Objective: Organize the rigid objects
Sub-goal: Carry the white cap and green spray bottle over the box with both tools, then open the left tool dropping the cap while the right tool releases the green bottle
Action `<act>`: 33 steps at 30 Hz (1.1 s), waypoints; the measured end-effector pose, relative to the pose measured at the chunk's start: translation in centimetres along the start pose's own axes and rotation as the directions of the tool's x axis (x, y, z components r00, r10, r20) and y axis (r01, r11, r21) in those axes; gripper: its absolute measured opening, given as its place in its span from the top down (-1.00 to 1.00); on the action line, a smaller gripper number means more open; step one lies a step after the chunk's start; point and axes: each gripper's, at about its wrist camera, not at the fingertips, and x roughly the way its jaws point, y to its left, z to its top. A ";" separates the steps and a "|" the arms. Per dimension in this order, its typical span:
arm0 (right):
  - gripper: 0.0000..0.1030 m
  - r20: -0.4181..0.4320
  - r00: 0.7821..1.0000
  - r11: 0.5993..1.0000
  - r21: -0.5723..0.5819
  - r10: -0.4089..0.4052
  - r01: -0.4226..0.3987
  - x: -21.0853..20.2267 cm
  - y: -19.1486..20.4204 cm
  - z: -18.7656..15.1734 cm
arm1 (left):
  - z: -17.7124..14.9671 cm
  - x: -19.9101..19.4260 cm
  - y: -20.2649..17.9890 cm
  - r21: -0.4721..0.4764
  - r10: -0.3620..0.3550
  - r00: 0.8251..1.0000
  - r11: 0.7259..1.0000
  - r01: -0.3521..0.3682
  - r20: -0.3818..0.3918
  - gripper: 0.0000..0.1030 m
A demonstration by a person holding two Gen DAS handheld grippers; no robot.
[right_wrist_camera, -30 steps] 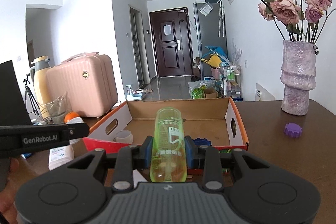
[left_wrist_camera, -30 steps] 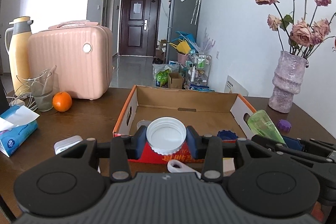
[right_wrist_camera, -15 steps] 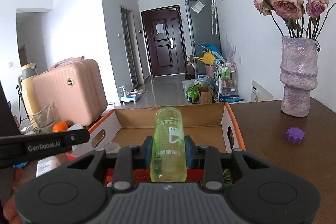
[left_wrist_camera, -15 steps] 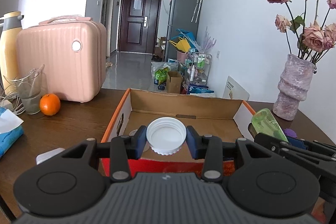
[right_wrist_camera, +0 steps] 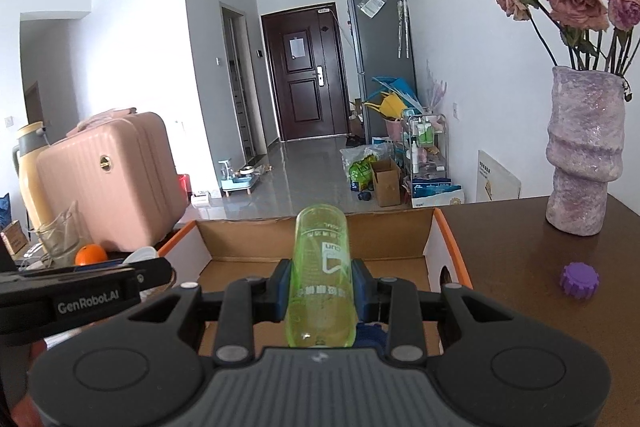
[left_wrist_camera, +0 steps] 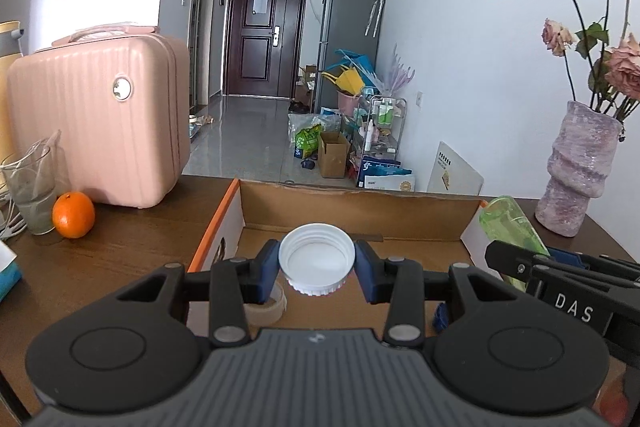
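Pinching a white cap (left_wrist_camera: 317, 258) above the cardboard box (left_wrist_camera: 360, 201), the left gripper (left_wrist_camera: 316, 269) has its fingers clamped on the cap's sides. To its right, the right gripper (right_wrist_camera: 321, 289) clamps a green bottle (right_wrist_camera: 321, 279) over the same box, near the tabletop's (right_wrist_camera: 520, 267) far edge.

White walls, a glossy grey floor (left_wrist_camera: 248, 143), a dark door (left_wrist_camera: 262, 31), a grey fridge (left_wrist_camera: 348, 35).
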 end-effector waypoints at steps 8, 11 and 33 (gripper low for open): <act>0.42 -0.047 0.999 1.000 0.001 -0.018 0.018 3.4 -0.2 1.2 | 0.7 3.4 -0.2 0.012 0.016 0.999 1.000 -0.016 -0.029 0.20; 0.41 -0.071 0.997 1.000 -0.003 -0.020 0.020 4.6 -0.1 1.4 | 0.9 4.5 -0.3 0.017 0.021 0.999 1.000 -0.020 -0.038 0.20; 0.41 -0.224 0.973 0.999 -0.001 -0.049 0.050 9.2 -0.1 0.7 | -0.2 7.9 -0.6 0.075 0.049 0.989 0.996 -0.039 -0.140 0.19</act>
